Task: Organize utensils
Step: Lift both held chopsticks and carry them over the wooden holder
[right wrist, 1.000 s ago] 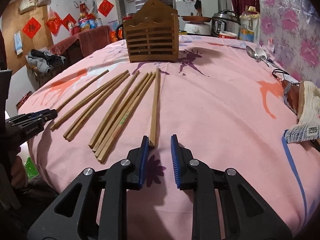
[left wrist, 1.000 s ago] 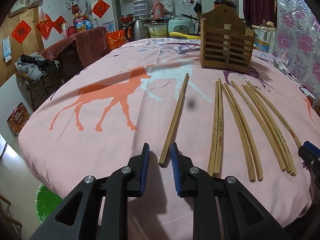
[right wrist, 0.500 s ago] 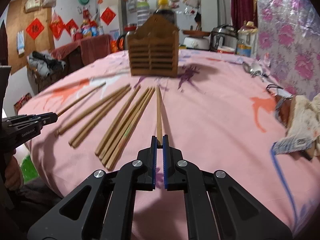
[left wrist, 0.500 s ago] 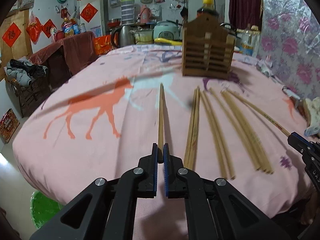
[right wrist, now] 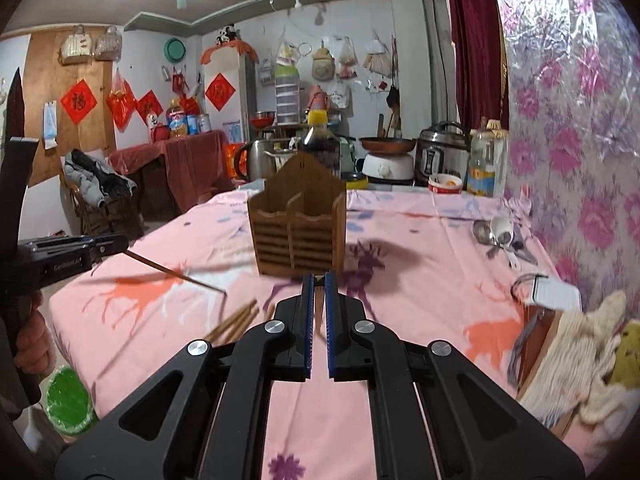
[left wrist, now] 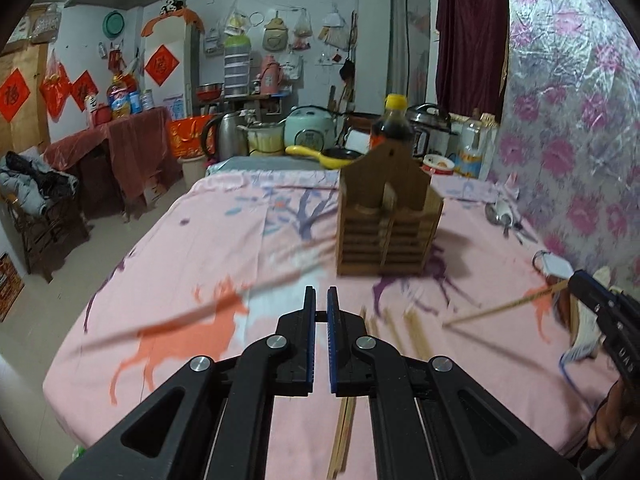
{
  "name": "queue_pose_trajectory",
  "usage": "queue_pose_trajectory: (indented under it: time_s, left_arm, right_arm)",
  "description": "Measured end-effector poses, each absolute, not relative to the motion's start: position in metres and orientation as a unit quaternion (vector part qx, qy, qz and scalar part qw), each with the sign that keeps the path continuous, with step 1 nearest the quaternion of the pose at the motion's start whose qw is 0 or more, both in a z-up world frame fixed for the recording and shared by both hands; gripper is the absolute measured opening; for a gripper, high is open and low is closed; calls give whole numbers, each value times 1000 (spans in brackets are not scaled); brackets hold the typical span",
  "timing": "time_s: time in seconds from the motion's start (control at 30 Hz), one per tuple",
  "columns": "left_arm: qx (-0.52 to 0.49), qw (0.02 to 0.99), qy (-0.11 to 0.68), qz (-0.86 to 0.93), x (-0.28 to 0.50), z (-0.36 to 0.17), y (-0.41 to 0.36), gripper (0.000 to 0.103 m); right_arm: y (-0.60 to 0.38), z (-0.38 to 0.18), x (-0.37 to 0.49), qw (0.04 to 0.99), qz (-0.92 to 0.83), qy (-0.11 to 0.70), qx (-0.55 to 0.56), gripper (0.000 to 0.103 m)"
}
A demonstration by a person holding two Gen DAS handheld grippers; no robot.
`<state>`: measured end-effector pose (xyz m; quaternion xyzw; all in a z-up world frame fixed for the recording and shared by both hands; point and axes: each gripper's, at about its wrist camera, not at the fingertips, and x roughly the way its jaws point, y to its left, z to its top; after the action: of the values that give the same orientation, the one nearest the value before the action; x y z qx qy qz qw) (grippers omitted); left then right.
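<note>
Both grippers clamped on one chopstick each, held at the near end, lifted off the table. Left gripper [left wrist: 321, 300] w/ its chopstick [right wrist: 176, 274], a thin dark stick running from the jaws toward the holder; right gripper [right wrist: 319, 285] w/ its chopstick [left wrist: 504, 309], long axis slanting left & down in the left view. Judging: light, stiff, smooth wood, likely to pivot when pinched at one end. Remaining chopsticks [right wrist: 236, 320] lie on the pink table [right wrist: 420, 280], near side, pointing roughly at the wooden holder [right wrist: 298, 228] further back
</note>
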<state>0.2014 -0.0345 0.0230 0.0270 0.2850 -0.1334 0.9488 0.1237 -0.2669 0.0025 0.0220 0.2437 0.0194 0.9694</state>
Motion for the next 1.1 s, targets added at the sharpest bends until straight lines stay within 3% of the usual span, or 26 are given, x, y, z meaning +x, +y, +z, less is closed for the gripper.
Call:
queue_pose_trajectory:
  time_s: [0.53, 0.8, 1.1]
  left_arm:
    - [21, 946, 264, -188, 280, 112, -85, 6]
    - [-39, 969, 176, -171, 319, 188, -87, 6]
    - [-67, 971, 184, -139, 385, 154, -103, 6]
  right_arm:
    - [-273, 51, 201, 971, 47, 231, 28, 6]
    - [-274, 108, 242, 987, 45, 154, 34, 6]
    - [-279, 76, 302, 982, 36, 171, 70, 6]
